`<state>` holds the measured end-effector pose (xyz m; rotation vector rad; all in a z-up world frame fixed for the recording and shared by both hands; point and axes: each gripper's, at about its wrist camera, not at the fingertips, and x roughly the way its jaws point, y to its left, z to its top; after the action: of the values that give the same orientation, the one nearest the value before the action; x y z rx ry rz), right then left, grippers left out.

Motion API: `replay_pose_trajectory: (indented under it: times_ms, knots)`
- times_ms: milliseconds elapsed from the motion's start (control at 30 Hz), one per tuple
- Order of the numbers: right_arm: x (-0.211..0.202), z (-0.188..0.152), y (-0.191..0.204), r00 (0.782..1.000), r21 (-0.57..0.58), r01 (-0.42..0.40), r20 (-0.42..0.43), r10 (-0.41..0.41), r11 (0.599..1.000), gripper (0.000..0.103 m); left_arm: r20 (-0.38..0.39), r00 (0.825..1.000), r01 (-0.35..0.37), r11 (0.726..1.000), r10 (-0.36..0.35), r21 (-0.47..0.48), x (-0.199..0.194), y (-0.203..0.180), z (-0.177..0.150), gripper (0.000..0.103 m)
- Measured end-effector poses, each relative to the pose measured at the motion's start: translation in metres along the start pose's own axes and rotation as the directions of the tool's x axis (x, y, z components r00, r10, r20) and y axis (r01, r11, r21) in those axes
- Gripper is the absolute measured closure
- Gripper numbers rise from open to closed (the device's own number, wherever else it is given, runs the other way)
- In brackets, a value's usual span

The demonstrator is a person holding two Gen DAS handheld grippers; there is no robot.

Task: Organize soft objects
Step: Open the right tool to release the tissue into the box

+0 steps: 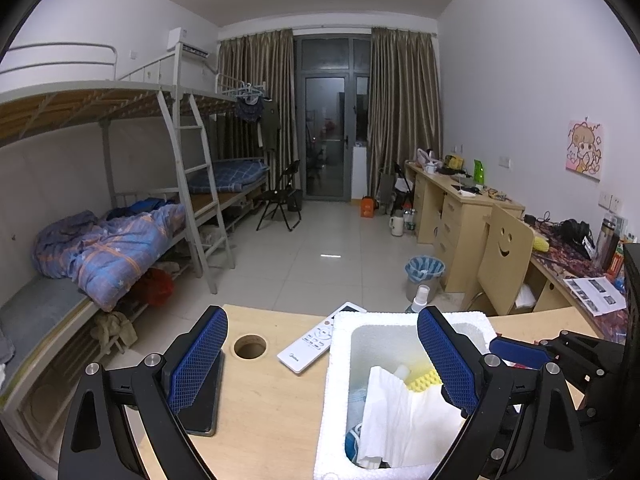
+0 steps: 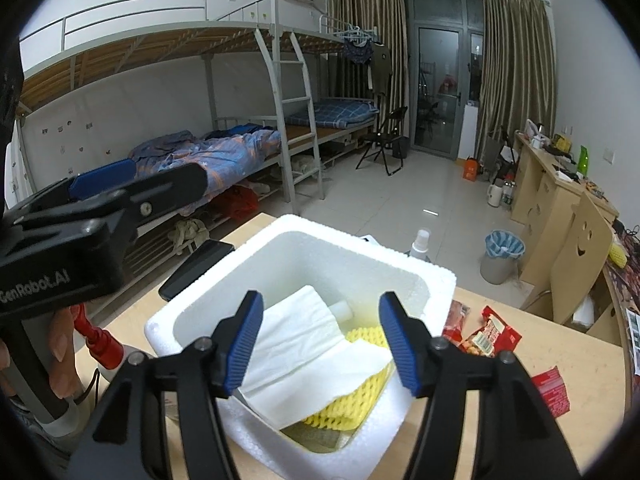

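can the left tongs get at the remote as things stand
Probably yes. The remote lies bare on the desk just left of the foam box, ahead of the open, empty left tongs, with nothing on it or in between.

White foam box, yellow netting

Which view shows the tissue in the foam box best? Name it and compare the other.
The right wrist view: the tissue lies unfolded across the yellow netting in the foam box, seen whole between the open fingers. In the left wrist view, the tissue is partly cut off by a finger.
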<state>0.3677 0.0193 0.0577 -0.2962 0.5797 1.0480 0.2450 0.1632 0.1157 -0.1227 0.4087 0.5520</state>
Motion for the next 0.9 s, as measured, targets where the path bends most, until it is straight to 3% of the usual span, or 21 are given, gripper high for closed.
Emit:
replay_pose_trajectory:
  times_ms: [167,300,433,900]
  knots:
    - [-0.001,0.0,-0.002,1.0,0.004,-0.001,0.007,0.001,1.0,0.036,0.005,1.0,0.005,1.0,-0.005,0.013,0.001,-0.002,-0.002,0.007]
    - [-0.004,-0.001,-0.003,1.0,0.015,0.0,0.023,-0.001,1.0,0.022,0.005,1.0,0.009,1.0,-0.009,0.018,0.001,-0.004,-0.004,0.007]
    - [-0.013,0.0,-0.005,0.999,0.031,0.007,0.052,-0.009,0.999,0.0,0.014,1.0,0.014,1.0,-0.014,0.017,-0.005,-0.006,-0.003,0.007]
    - [-0.052,-0.006,-0.009,0.992,0.072,0.063,0.105,-0.07,0.995,0.0,0.047,0.998,0.034,0.999,-0.036,0.041,-0.034,-0.01,-0.003,0.007]
